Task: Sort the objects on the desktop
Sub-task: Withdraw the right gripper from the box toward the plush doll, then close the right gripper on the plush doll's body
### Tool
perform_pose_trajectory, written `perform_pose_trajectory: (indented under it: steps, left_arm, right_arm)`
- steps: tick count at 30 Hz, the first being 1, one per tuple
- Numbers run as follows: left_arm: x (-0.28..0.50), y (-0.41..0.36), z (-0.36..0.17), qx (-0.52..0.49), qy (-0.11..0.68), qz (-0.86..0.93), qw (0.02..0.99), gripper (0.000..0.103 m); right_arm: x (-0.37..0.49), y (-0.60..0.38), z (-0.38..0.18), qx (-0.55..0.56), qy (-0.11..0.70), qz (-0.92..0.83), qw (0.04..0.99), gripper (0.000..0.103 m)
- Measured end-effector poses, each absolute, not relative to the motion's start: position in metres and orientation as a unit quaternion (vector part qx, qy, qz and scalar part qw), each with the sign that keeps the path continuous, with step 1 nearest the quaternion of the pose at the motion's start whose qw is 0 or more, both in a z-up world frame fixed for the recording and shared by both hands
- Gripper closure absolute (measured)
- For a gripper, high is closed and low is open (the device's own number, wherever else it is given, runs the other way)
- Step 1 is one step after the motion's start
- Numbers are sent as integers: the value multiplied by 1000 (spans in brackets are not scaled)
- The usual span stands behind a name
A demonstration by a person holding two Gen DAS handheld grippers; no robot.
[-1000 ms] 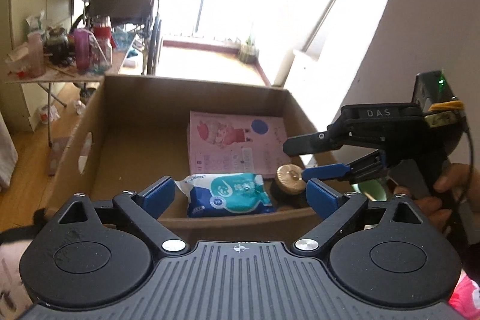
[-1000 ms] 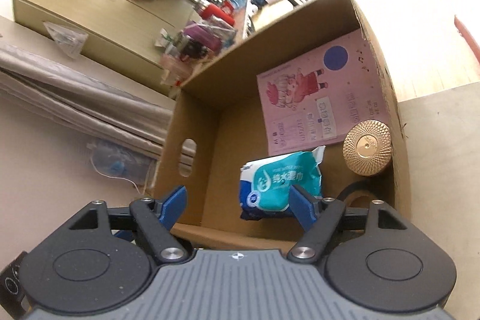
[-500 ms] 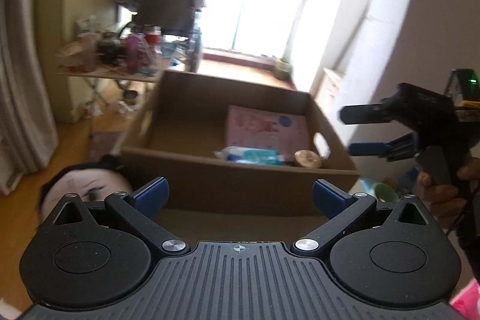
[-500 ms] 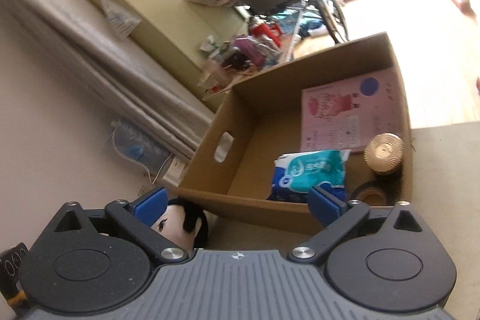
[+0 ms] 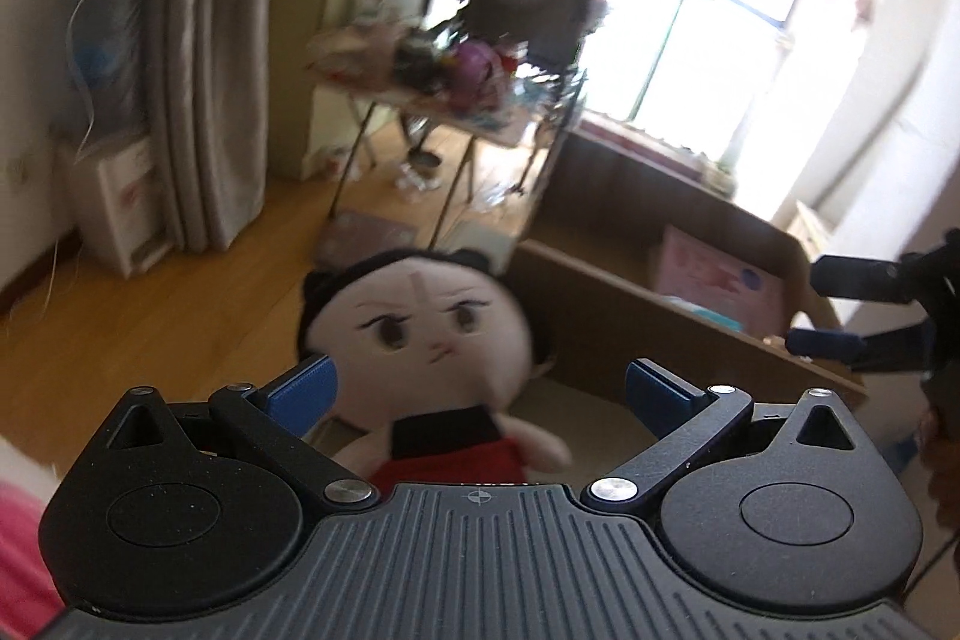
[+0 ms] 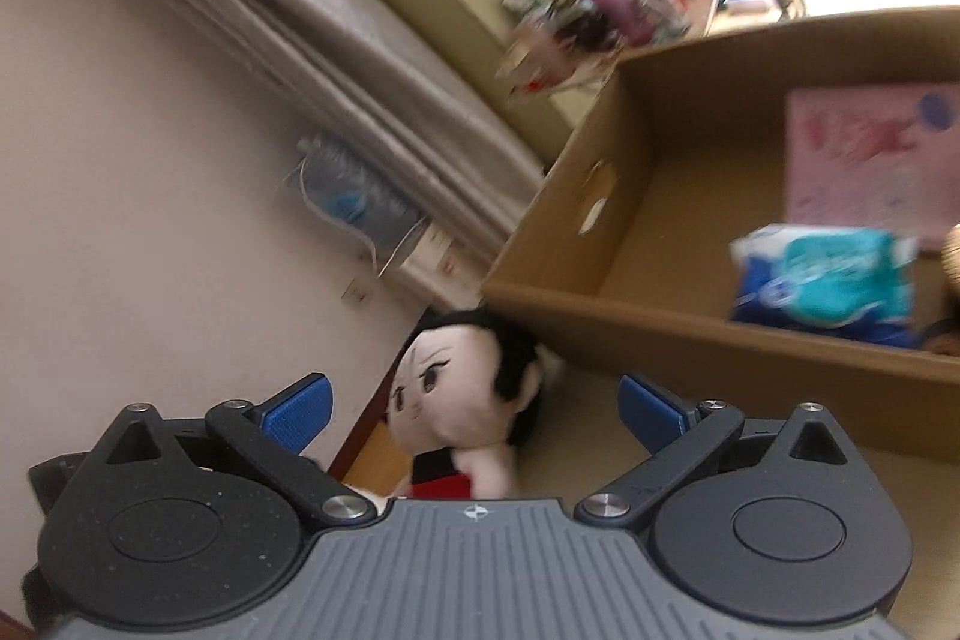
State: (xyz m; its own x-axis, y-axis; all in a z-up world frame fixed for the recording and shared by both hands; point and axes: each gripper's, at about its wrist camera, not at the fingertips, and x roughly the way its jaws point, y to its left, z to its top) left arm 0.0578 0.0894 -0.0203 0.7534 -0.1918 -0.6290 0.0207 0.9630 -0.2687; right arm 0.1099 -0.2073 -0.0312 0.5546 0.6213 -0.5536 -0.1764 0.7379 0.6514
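While the black-haired plush doll in a red dress (image 5: 429, 340) sat upright on the desk just outside the brown cardboard box (image 5: 648, 304), the left gripper (image 5: 477, 388) faced it squarely, nearer, jaws wide and empty; the right gripper (image 6: 474, 409), equally wide, viewed it obliquely.

A plush doll (image 6: 465, 388) sits beside the cardboard box (image 6: 690, 334) holding a wipes pack (image 6: 828, 274).
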Motion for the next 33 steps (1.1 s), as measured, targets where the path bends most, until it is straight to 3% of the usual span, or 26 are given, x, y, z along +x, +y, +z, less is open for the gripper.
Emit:
perform_pose_trajectory:
  steps: [16, 33]
  left_arm:
    - [124, 159, -98, -228, 440, -73, 865, 0]
    - [137, 160, -118, -255, 440, -135, 851, 0]
  right_arm:
    - [176, -128, -112, 298, 491, 189, 796, 0]
    - [195, -104, -131, 300, 504, 192, 787, 0]
